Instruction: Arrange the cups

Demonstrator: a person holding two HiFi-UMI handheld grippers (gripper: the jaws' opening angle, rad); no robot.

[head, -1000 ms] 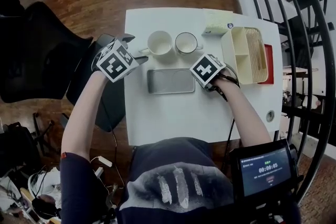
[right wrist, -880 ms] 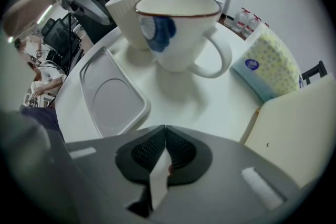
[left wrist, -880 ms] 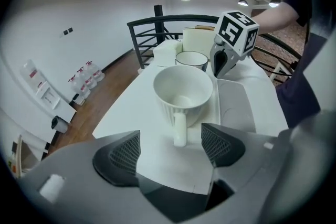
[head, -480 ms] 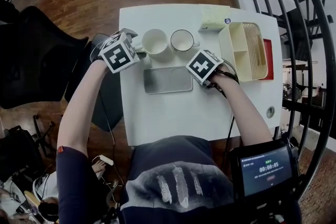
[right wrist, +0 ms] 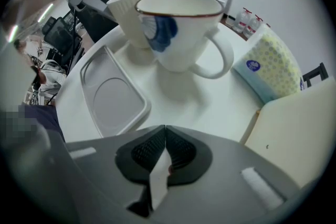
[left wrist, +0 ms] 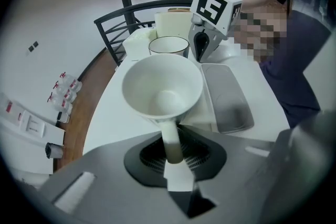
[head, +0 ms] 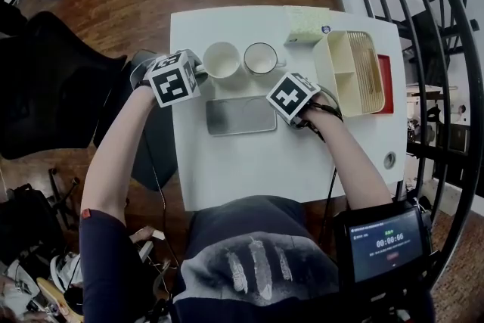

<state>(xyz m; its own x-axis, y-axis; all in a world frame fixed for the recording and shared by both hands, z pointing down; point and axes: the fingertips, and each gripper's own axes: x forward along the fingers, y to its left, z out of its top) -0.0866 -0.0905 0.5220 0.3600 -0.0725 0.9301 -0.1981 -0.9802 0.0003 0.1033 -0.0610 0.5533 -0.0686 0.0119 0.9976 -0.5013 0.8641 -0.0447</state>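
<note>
Two cups stand side by side at the table's far side: a plain white cup (head: 221, 59) (left wrist: 163, 86) and, to its right, a cup with a dark rim and a blue mark (head: 261, 57) (right wrist: 181, 29). My left gripper (head: 198, 71) (left wrist: 171, 144) has just been closing its jaws, and they now pinch the white cup's handle (left wrist: 170, 136). Just right of the grey tray (head: 241, 115), my right gripper (head: 295, 111) (right wrist: 164, 147) points straight down, shut and empty, near the blue-marked cup.
A cream divided organiser box (head: 352, 75) sits at the table's right with a red item beside it. A dotted tissue pack (head: 306, 25) (right wrist: 270, 63) lies at the far edge. A dark chair (head: 53, 79) stands left of the table, and a black railing (head: 442, 49) to the right.
My left gripper has moved in to the white cup, rolled, and shut on its handle. The right gripper has stayed where it was.
</note>
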